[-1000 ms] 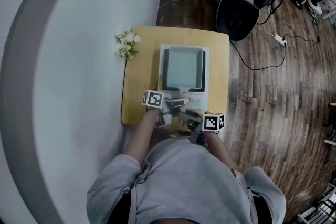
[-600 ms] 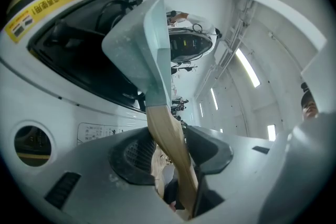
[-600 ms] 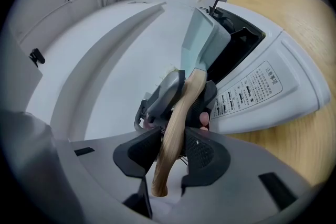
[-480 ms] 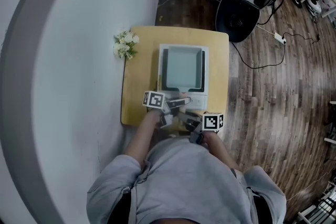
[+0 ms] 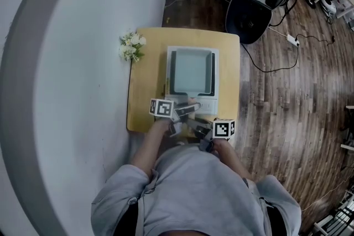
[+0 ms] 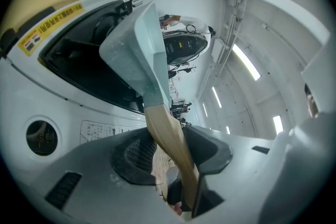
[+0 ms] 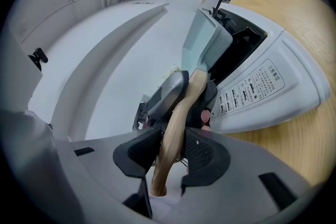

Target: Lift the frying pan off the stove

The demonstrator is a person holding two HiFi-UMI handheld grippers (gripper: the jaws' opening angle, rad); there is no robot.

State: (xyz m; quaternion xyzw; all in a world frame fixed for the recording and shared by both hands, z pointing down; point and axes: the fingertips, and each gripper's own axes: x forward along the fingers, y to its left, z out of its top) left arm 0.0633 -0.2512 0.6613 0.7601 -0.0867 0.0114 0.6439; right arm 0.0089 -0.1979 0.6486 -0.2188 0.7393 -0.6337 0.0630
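Clamping pan handle (image 7: pixel 178 113), seemingly: hand-held grippers (image 6: pixel 173 152) (image 7: pixel 170 150)

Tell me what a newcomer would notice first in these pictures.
A square frying pan sits on the white stove in the middle of the wooden table. The left gripper and right gripper clamp its wooden handle. White flowers lie by the table's left edge.

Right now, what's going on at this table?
A person holds a gripper in each hand. The left gripper and the right gripper are both clamped on the wooden handle of a square frying pan. The left one grips nearer the pan, the right one nearer the handle's end. The pan sits over a white stove on a wooden table and does not look lifted clear yet.
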